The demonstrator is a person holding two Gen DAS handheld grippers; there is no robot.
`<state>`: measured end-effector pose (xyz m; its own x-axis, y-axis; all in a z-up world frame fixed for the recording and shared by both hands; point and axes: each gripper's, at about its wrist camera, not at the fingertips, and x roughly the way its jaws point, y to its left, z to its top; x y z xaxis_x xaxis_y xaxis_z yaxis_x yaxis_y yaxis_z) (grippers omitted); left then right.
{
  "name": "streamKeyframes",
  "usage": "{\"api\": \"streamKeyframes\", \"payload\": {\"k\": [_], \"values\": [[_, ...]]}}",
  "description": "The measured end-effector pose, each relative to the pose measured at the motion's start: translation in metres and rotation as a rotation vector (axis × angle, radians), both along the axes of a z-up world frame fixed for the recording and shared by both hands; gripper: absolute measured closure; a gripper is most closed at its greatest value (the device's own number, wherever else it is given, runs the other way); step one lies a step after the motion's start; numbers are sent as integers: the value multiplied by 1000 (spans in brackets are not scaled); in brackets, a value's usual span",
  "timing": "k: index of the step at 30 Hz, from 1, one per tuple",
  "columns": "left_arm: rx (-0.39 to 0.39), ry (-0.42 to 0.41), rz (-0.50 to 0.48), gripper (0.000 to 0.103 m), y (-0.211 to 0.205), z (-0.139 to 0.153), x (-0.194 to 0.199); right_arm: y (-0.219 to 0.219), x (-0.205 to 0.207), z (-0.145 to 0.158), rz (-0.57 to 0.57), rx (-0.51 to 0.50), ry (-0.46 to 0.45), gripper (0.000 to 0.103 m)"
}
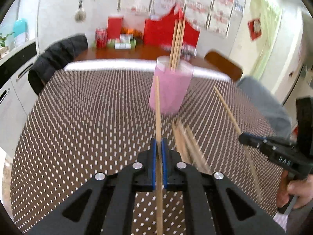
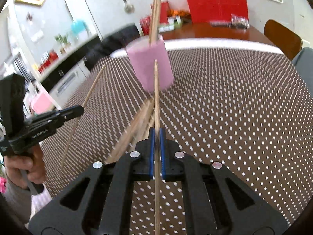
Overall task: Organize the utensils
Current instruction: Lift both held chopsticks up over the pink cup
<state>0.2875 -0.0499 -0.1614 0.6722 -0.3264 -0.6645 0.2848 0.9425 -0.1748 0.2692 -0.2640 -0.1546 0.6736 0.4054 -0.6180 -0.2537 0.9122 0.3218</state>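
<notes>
Left gripper: the black two-finger gripper with blue pads [image 1: 158,143] is closed tight on one thin wooden chopstick [image 1: 157,105]; seen from the right wrist view it sits at the far left [image 2: 81,109], with a hand [image 2: 23,166] on its handle.
Left chopstick: it runs between the blue pads and sticks out ahead of them, its tip in front of the pink cup in the left wrist view; in the right wrist view it slants up and to the right [image 2: 92,90].
Loose chopsticks: a bundle of plain wooden chopsticks [image 1: 185,143] lies on the worktop just right of the left gripper, fanned out and blurred; the right wrist view shows it just left of the right gripper [image 2: 135,125].
Pink cup: a tall pink cylindrical holder [image 1: 171,90] stands on the worktop beyond both grippers, with several wooden chopsticks [image 1: 177,43] upright in it, leaning together.
Right gripper: the matching black gripper [image 2: 156,133] is clamped on a second wooden chopstick [image 2: 156,90]; the left wrist view shows it at the right edge [image 1: 241,137], a hand [image 1: 297,192] beneath.
Worktop: a brown cloth with white dots [image 2: 234,107] covers it.
Background: a dark jacket [image 1: 58,52] hangs over a chair; a red paper bag [image 1: 166,31] stands on a wooden table.
</notes>
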Motion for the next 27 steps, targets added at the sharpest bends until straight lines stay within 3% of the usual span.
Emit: {"api": "streamKeyframes", "payload": {"k": [8, 14, 21, 27], "values": [[-83, -198, -5, 98, 3, 47, -4, 5, -1, 50, -26, 90, -193, 98], [-161, -350, -9, 98, -3, 88, -2, 15, 27, 83, -30, 118, -313, 98], [-241, -534, -9, 98, -14, 135, 26, 23, 62, 127, -46, 133, -438, 97], [-288, -646, -6, 98, -30, 156, 62, 21, 106, 144, -89, 159, -489, 97]]}}
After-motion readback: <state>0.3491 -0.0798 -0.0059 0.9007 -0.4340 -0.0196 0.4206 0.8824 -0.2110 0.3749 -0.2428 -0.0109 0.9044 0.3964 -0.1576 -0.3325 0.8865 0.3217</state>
